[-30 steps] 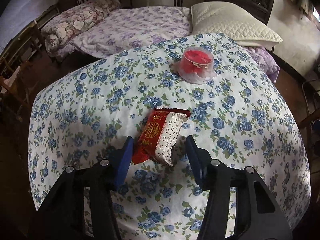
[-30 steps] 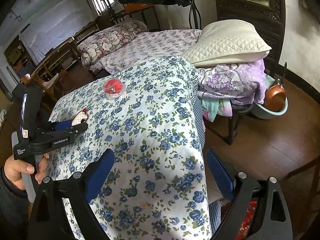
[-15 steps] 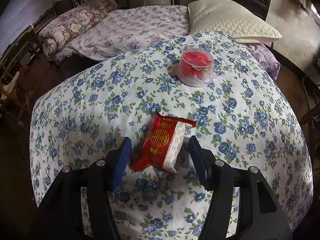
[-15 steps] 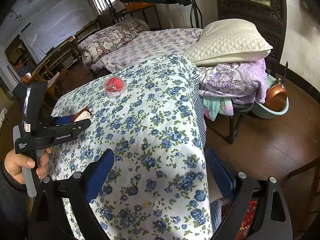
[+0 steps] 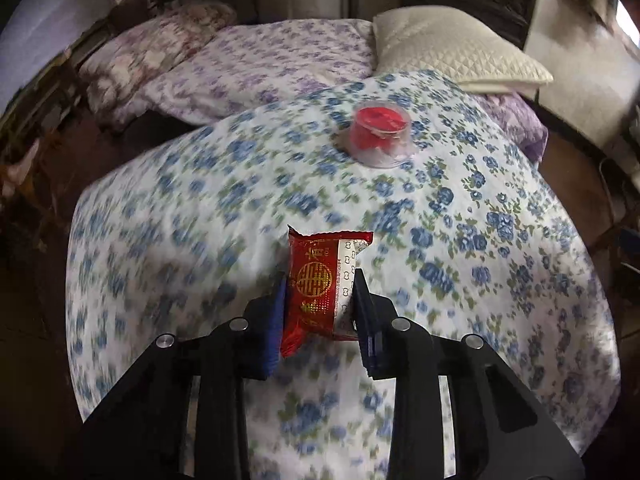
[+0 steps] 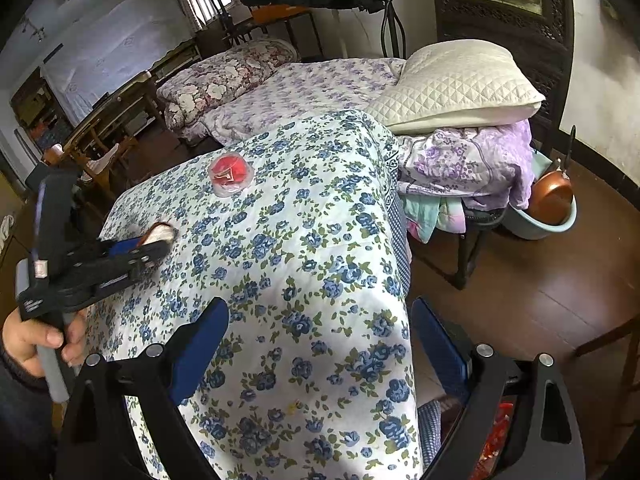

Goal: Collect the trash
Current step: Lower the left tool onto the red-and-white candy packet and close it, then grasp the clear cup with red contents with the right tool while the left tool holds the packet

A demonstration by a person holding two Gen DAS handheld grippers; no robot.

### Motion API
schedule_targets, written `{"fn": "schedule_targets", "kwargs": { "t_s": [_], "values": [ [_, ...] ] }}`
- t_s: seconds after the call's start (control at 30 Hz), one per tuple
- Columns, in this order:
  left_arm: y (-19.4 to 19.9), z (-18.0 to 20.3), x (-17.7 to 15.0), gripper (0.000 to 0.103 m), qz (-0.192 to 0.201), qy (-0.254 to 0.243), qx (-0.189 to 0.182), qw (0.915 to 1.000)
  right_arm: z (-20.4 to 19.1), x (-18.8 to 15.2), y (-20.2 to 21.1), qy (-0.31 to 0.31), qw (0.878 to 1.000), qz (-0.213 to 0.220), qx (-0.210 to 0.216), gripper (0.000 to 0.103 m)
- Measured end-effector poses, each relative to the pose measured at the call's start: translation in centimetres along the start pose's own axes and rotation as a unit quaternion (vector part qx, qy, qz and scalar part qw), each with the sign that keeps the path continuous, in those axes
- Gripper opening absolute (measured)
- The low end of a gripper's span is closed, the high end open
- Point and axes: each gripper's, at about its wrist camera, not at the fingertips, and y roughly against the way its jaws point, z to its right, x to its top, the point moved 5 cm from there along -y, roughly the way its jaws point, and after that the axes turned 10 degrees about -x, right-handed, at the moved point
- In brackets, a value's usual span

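A red and white snack wrapper point(image 5: 320, 280) with gold print is pinched between the jaws of my left gripper point(image 5: 320, 288), lifted a little above the blue-flowered tablecloth point(image 5: 480, 216). In the right wrist view the left gripper point(image 6: 154, 246) holds the wrapper point(image 6: 160, 234) over the table's left part. A clear plastic cup with red contents point(image 5: 380, 136) stands farther back on the cloth; it also shows in the right wrist view point(image 6: 231, 174). My right gripper point(image 6: 318, 344) is open and empty above the table's near right corner.
A bed with purple-flowered bedding point(image 5: 272, 64) and a white quilted pillow point(image 6: 460, 88) lies behind the table. Folded purple bedding point(image 6: 468, 164) sits on a stool to the right, beside a blue basin holding a copper pan point(image 6: 552, 200). Wooden chairs point(image 6: 104, 136) stand at the left.
My left gripper has closed on the snack wrapper and raised it off the cloth; its view is motion-blurred. My right gripper has stayed open and hardly moved.
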Motion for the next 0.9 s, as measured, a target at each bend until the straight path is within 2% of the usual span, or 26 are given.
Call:
{"fn": "schedule_targets", "kwargs": {
  "t_s": [0.03,0.1,0.17,0.27,0.43,0.63,0.9],
  "values": [
    [0.9,-0.5,-0.6,0.032,0.010,0.027,-0.011,0.9995,-0.1,0.2,-0.1,0.002,1.000,-0.001,0.001,0.091],
    [1.9,-0.9,-1.4,0.032,0.026,0.049,-0.017,0.9983,-1.1,0.6,-1.0,0.010,1.000,-0.008,0.006,0.091],
    [2.4,-1.3,-2.6,0.032,0.042,0.062,0.000,0.9972,-2.3,1.2,-2.0,0.020,1.000,-0.016,0.008,0.091],
    [2.0,-1.7,-3.5,0.032,0.025,0.073,0.001,0.9970,-4.6,2.3,-3.7,0.041,0.999,-0.025,0.007,0.091],
    [2.4,-2.9,-3.8,0.032,0.035,0.103,-0.007,0.9940,-8.8,4.7,-6.7,0.086,0.996,-0.024,0.003,0.091],
    [2.5,-4.1,-3.8,0.032,0.042,0.121,-0.027,0.9914,-12.7,8.4,-9.9,0.135,0.990,-0.011,-0.039,0.091],
    [2.2,-4.5,-3.9,0.032,0.043,0.126,-0.032,0.9905,-13.7,11.1,-13.4,0.111,0.992,-0.029,-0.059,0.091]
  ]
}}
